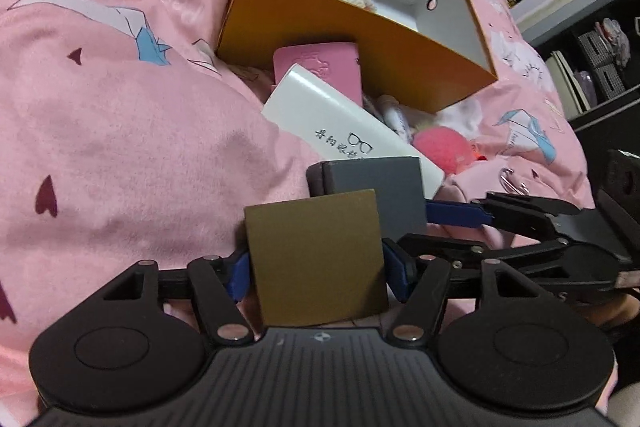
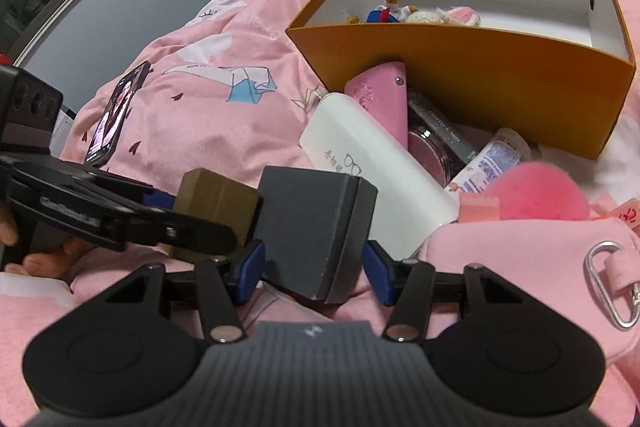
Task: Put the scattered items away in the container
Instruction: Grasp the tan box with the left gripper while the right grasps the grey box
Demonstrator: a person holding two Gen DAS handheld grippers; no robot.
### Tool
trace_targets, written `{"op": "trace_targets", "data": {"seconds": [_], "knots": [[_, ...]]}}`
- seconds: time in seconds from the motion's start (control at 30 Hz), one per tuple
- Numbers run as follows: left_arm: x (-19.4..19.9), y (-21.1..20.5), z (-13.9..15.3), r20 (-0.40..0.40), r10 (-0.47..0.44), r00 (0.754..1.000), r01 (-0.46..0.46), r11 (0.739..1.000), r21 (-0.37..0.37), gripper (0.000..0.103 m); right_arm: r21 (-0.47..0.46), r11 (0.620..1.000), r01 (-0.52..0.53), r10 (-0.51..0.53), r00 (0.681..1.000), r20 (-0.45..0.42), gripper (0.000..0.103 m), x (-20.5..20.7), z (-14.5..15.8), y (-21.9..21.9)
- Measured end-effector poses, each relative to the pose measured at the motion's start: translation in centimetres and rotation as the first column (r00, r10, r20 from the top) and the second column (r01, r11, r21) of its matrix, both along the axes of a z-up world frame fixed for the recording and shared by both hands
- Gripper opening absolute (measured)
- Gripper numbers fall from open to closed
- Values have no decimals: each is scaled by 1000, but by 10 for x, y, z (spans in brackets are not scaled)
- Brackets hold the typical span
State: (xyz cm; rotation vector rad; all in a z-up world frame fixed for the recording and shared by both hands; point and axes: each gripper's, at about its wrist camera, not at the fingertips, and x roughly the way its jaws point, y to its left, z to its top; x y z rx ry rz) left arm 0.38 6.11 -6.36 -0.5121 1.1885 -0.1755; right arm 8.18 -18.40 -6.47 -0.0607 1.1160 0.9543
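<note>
— While my left gripper (image 1: 316, 269) closes its blue pads on both sides of the olive-brown box (image 1: 318, 259), what do you see beside it?

— My right gripper (image 2: 312, 263) has the dark grey box (image 2: 316, 227) between its pads. The left pad looks to be against its side, but I cannot tell whether the right one touches. The two boxes sit just beside each other, the grey one a little further on.

— Any writing to read?

— Just beyond the boxes lies a white glasses case (image 2: 368, 163), printed with a spectacles drawing and a few characters too small for me to read. Against it leans a pink pouch (image 2: 384, 99) with a snap stud. Next to those lie a round pinkish compact (image 2: 432, 151), a dark tube with lettering I cannot read, and a small bottle (image 2: 496, 159) with a blue-and-white label, also too blurred.

— What else is nearby?

— A fluffy pink ball (image 2: 540, 191), a pink bag with a metal carabiner (image 2: 608, 287) at my right, and a phone (image 2: 116, 111) with its screen lit at far left, all on the pink bedspread (image 1: 120, 131).

— And the container?

— The orange box (image 2: 500, 83), white inside, stands behind the pile, touching the pouch. It holds a blue-and-red doll (image 2: 384, 13) and a pale plush toy (image 2: 444, 17).
</note>
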Motion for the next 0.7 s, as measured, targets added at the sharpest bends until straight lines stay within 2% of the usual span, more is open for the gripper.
{"op": "trace_targets", "data": {"seconds": [0.17,0.47,0.7], "knots": [[-3,0,3,11,8,1000,-8,1000,21,70,-6,1000,2,-2,1000,3,57,0,0,0],[-16,-4,26,34,-13,999,6,978,209,70,-2,1000,-3,3,1000,-30,58,4,-6,6],[-18,-2,22,27,4,1000,-9,978,209,70,-5,1000,-17,17,998,-67,70,8,-16,18]]}}
